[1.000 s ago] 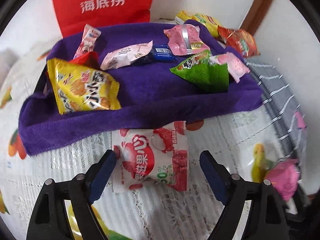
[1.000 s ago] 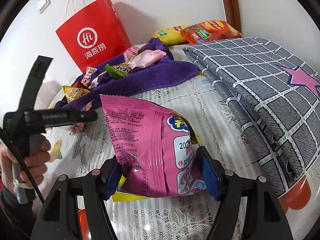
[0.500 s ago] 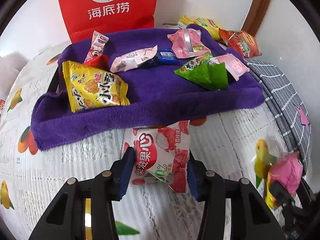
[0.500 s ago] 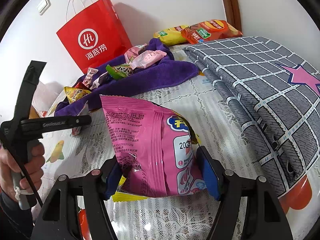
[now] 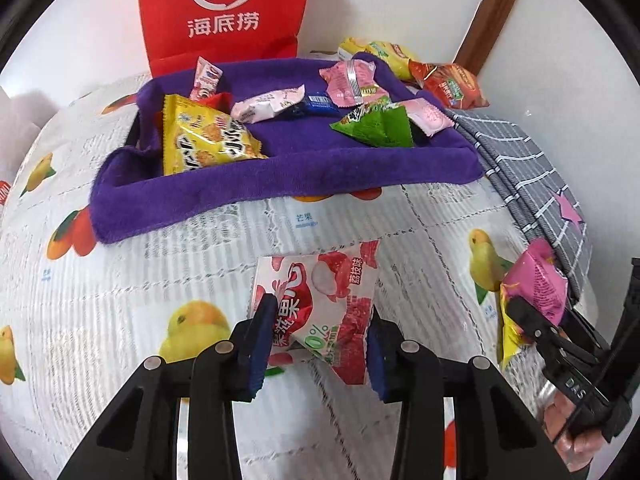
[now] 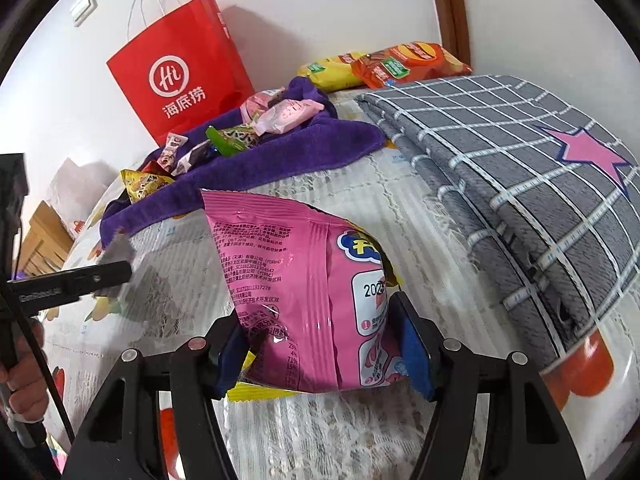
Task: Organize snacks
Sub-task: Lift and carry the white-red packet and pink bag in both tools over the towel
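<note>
two tools: the left tool (image 5: 318, 338) and the right tool (image 6: 322, 354), each with one packet between its fingers, a red-and-white lychee jelly packet (image 5: 320, 300) and a pink snack bag (image 6: 312, 296). eight snack packets (image 5: 208, 142) counted on one purple towel (image 5: 280, 184), two chip bags (image 6: 384, 66) at the surface's far edge, one red paper bag (image 6: 180, 76) against the wall, one grey checked cloth (image 6: 520, 160) along the right edge.

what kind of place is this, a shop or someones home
Most likely a home, probably a bedroom: a folded grey checked quilt lies beside the snacks, a red paper shopping bag stands against a plain white wall, and a wooden door frame shows behind.
</note>
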Demonstrator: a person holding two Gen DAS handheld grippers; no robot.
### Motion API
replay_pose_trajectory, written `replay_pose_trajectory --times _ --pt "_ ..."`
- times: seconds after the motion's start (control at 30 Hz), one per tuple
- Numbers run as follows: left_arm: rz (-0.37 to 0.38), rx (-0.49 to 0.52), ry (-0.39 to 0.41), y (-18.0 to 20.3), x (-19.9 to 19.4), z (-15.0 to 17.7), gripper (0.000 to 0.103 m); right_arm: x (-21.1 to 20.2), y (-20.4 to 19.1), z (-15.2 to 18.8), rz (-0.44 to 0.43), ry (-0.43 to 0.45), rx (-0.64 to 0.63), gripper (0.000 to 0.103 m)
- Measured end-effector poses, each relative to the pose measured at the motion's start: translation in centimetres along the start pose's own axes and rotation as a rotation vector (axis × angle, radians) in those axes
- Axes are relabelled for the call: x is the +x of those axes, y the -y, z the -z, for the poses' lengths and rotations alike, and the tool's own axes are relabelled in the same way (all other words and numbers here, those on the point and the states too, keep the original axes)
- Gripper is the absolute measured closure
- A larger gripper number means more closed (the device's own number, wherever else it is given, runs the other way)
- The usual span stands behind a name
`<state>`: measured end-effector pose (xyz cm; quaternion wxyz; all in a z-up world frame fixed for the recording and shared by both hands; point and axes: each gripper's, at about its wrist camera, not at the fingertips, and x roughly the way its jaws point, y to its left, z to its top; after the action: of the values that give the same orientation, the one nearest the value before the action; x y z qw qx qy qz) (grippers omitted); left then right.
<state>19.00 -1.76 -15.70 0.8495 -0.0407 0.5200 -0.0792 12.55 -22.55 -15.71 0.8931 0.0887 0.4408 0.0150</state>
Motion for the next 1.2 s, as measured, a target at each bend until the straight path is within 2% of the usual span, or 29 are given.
replay_pose_trajectory --times 0.1,0.2,0.7,0.83,1.2 --pt "0.010 -0.017 0.020 -0.8 -1.3 0.1 0.065 -0.7 -0.1 -0.1 0.022 -0.016 0.010 0.041" --pt "0.023 -0.040 0.049 -1.7 -2.6 -0.1 0.065 -1.8 -0.3 -0.5 -0.001 -0.018 0.025 0.042" --pt "0.079 -0.083 0.150 -4.6 -7.8 -2.3 0.065 -8.7 -6.5 -5.4 -0.041 0.104 -0.075 0.044" --pt "0.082 -0.078 0.176 -5.0 -8.9 -2.9 0.065 -9.3 -7.6 -6.7 -0.061 0.108 -0.083 0.045" --pt "0.077 -0.058 0.229 -5.7 -11.1 -4.8 0.065 -10.7 -10.0 -9.7 -0.043 0.149 -0.111 0.045"
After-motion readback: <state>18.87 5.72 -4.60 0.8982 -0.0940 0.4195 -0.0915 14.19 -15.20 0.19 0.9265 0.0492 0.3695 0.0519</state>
